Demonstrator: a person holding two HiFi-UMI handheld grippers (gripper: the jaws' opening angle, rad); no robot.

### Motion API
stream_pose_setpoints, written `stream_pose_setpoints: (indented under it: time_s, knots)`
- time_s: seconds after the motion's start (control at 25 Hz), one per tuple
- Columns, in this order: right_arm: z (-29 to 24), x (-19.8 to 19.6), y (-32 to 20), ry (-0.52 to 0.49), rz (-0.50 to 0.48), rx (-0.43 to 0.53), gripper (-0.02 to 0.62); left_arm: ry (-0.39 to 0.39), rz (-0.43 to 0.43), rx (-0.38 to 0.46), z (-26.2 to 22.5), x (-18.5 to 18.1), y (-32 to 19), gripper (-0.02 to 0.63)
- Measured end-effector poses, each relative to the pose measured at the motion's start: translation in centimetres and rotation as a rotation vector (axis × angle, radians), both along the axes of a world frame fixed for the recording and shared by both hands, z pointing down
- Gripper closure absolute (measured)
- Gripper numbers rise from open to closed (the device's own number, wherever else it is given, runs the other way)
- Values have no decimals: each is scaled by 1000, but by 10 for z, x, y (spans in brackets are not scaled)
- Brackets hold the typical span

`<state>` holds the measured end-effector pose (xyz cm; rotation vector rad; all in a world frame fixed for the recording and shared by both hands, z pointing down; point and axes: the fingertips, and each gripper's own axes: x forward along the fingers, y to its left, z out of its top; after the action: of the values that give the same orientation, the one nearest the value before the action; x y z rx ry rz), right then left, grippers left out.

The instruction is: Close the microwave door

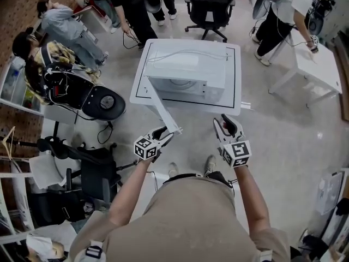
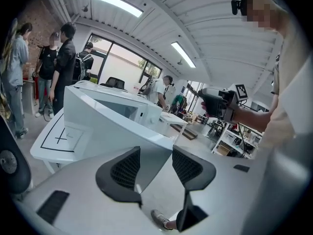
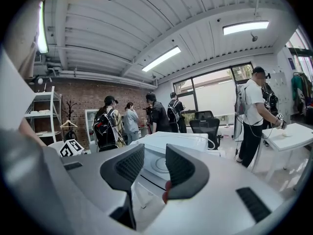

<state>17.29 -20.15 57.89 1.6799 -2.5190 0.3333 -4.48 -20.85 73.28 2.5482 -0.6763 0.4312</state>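
A white microwave [image 1: 188,75] stands on a white table [image 1: 143,86], and its door [image 1: 163,111] hangs wide open, swung out towards me. My left gripper [image 1: 163,135] is at the door's free end with its jaws apart. In the left gripper view the door [image 2: 112,121] fills the left, and its corner reaches in between the fingers [image 2: 124,173] of the left gripper [image 2: 155,168]; I see no pad pressing on it. My right gripper [image 1: 226,125] hovers open and empty in front of the table's right side, pointing at the microwave [image 3: 171,143].
A black office chair [image 1: 210,7] stands behind the table, and a second white table [image 1: 316,64] is at the right with a person at it. Several people stand at the back left. A black round stool [image 1: 103,102] and cluttered shelves [image 1: 16,86] crowd the left.
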Motion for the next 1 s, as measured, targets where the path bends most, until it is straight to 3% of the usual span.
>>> stream_pose_setpoints:
  time_s: [0.36,1.0]
  knots:
    - [3,53,8,11,-5,-11,454,-14,-45,9,-3,32,-10,403]
    - [-5,132,8,26,-40,31,454,29,-145,-2,-4,98,-54,403]
